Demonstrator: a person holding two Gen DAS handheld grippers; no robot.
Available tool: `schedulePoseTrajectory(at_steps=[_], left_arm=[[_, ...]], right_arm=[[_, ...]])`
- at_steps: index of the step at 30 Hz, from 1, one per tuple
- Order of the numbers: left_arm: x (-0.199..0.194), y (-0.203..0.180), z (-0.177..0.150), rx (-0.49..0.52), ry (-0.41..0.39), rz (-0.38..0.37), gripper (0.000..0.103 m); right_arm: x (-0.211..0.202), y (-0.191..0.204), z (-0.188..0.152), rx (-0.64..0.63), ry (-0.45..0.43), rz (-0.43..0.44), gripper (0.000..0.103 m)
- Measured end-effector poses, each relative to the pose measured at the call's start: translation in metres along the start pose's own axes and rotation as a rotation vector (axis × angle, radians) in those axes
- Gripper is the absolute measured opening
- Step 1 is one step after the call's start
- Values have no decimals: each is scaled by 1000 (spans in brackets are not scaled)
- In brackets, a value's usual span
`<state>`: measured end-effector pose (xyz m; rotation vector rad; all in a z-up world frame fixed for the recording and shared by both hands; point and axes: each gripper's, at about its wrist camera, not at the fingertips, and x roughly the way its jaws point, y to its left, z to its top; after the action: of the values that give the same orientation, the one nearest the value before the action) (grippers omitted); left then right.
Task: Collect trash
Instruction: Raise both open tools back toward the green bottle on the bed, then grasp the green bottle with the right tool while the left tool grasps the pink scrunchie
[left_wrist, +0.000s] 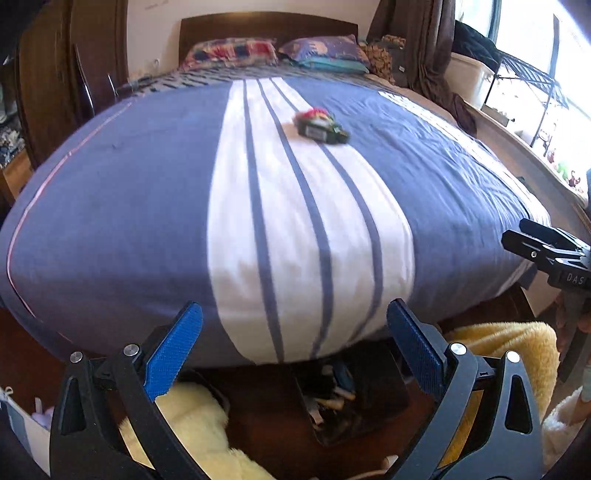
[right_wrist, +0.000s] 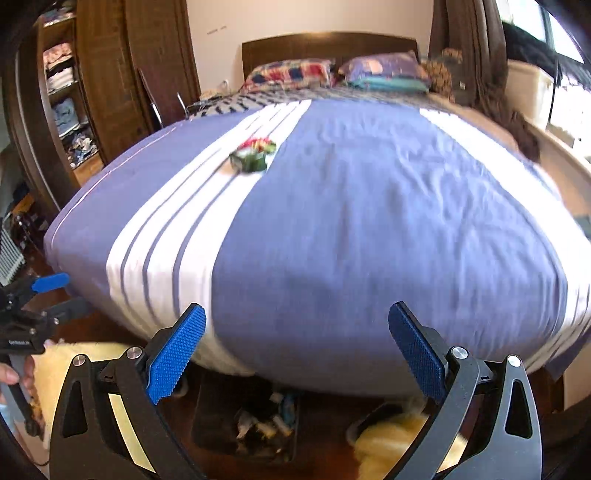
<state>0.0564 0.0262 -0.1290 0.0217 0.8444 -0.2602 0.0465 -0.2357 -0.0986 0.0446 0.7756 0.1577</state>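
Observation:
A crumpled green and red wrapper (left_wrist: 320, 125) lies on the white striped band of the blue bedspread (left_wrist: 129, 192), far ahead of both grippers; it also shows in the right wrist view (right_wrist: 252, 155). My left gripper (left_wrist: 295, 347) is open and empty, held off the foot of the bed. My right gripper (right_wrist: 297, 350) is open and empty too, over the bed's foot edge. A dark bin with trash in it (left_wrist: 340, 402) sits on the floor under the bed's foot, below both grippers; it also shows in the right wrist view (right_wrist: 258, 424).
Pillows (left_wrist: 273, 51) and a wooden headboard (left_wrist: 266, 26) are at the far end. A wardrobe (right_wrist: 110, 74) stands on the left, a window ledge (left_wrist: 517, 147) on the right. Yellow fluffy rugs (left_wrist: 195, 432) lie on the floor near the bin.

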Motion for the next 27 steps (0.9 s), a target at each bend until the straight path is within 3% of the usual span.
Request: schedulePoseTrajectory(at_steps=[8,23,27], left_arm=[[21,21,59,5,-15,50,95],[99,53,121,-4,53,88,95],[115,59,139,-2,49,87,95]], right_arm=[[28,1,56,-32,-17,-1,99],[162,52,144,-138,71,72,98],[193,64,159,-164,110,86,85]])
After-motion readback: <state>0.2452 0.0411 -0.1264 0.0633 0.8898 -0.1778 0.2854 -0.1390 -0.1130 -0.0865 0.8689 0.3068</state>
